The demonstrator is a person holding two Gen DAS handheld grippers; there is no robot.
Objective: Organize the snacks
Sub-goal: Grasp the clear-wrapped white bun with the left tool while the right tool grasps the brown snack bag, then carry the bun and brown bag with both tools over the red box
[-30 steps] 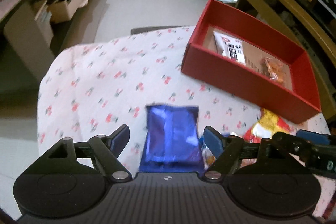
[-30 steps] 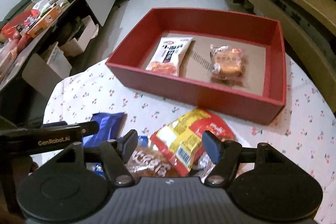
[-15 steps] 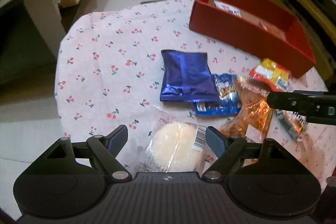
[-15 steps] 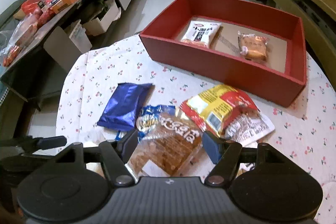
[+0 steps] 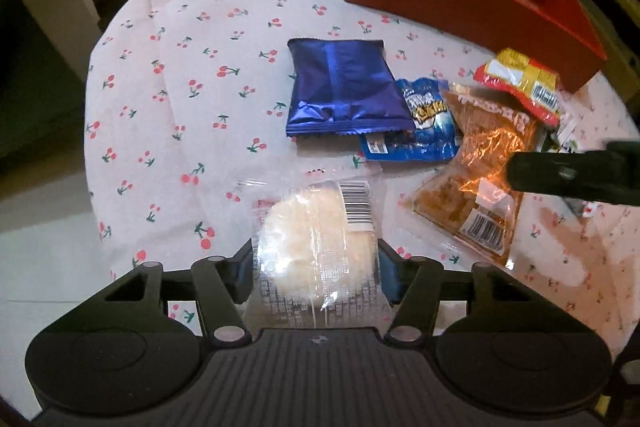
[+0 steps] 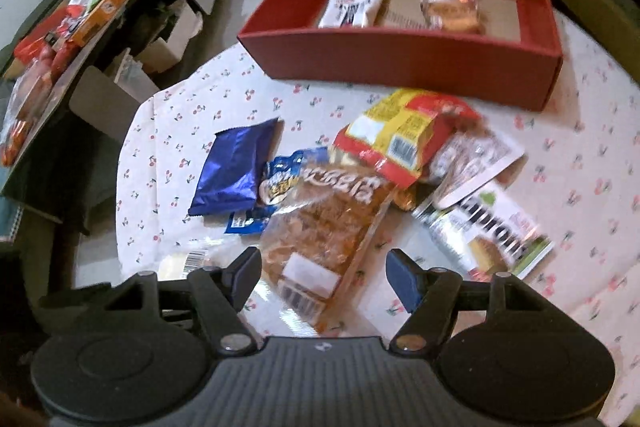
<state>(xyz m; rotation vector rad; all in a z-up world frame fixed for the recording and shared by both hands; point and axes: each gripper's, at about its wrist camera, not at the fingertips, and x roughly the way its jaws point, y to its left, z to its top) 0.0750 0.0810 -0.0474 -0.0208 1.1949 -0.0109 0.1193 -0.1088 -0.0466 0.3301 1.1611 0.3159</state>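
Closing my left claw (image 5: 316,273) on the clear-wrapped pale round cake (image 5: 316,251), I have a pad on each side of its wrapper, though I can't yet say they press it firmly. It lies nearest my edge of the cherry-print tablecloth (image 5: 180,75), apart from the heap, which is probably why I go for it first.

Just beyond it lies the dark blue foil packet (image 5: 344,91), flat and overlapping a lighter blue printed bag (image 5: 424,131). Next to the right is the orange see-through packet (image 6: 324,227), lying slantwise with its barcode end toward me. My right claw (image 6: 324,275) hangs over that end, half wide, pads clear of the wrapper and holding nothing; I judge it is lined up to take this one next.

Further right, the yellow-and-red bag (image 6: 404,135) leans across the heap, then a clear pouch, and a green-and-white packet (image 6: 496,239), blurred.

At the far right stands the red box (image 6: 400,61), open-topped, with a white packet (image 6: 352,11) and an orange wrapped cake (image 6: 450,13) already lying side by side in it. The loose snacks belong there.
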